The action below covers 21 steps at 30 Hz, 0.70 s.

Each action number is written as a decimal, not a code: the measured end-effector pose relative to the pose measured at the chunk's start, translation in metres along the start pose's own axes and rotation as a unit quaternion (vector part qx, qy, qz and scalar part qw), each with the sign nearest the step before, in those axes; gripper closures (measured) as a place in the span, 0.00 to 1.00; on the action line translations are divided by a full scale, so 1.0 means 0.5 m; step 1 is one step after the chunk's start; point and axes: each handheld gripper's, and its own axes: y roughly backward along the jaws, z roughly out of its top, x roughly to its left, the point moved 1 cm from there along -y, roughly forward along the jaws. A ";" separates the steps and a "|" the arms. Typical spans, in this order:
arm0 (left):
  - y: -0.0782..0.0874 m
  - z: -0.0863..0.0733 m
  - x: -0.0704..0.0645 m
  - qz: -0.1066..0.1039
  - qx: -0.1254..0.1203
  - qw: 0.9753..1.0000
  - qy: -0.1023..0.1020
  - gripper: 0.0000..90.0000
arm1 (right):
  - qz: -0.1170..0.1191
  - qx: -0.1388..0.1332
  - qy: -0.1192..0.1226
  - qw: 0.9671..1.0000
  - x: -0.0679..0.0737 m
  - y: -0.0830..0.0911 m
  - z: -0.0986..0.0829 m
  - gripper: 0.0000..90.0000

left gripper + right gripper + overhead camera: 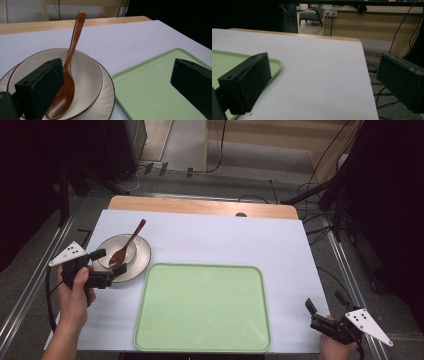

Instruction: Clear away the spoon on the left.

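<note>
The work in hand looks like moving the dishes onto the green tray, and by my judgement it has barely begun. The tray is bare. The wooden spoon lies in the small bowl, bowl of the spoon down and handle leaning out over the rim away from the tray's near edge. The bowl sits on the ribbed plate, and the plate rests on the counter just beside the tray's far left corner.

The left gripper is at the plate's edge on the side away from the tray, its fingers spread apart and grasping nothing. One finger reaches over the dishes, the other hangs on the near side. Nothing is lifted yet, so gripping, carrying and setting down all seem to be left.

The right gripper rests off the tray's near right corner, its fingers likewise released and holding nothing.

The high view gives the whole layout: dishes, tray and both grippers well apart from one another. The left gripper view adds what the high one cannot: the spoon close up, one finger just in front of it over the bowl, the other finger over the tray, with the gap between them wide. The right gripper view looks across bare counter with just a corner of the tray.
</note>
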 end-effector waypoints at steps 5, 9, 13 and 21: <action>-0.008 0.021 0.004 0.001 0.002 1.000 -0.003 0.00 | 0.003 -0.002 0.003 1.000 0.002 0.000 0.001 0.00; -0.017 0.034 0.009 -0.001 0.003 1.000 -0.004 0.00 | 0.002 -0.002 0.002 1.000 0.001 0.000 0.001 0.00; -0.030 0.045 0.017 0.001 0.009 1.000 -0.002 0.00 | 0.002 -0.003 0.003 1.000 0.001 0.000 0.001 0.00; -0.057 0.069 0.037 -0.004 0.011 1.000 0.007 0.00 | 0.004 -0.002 0.002 1.000 0.004 -0.001 0.002 0.00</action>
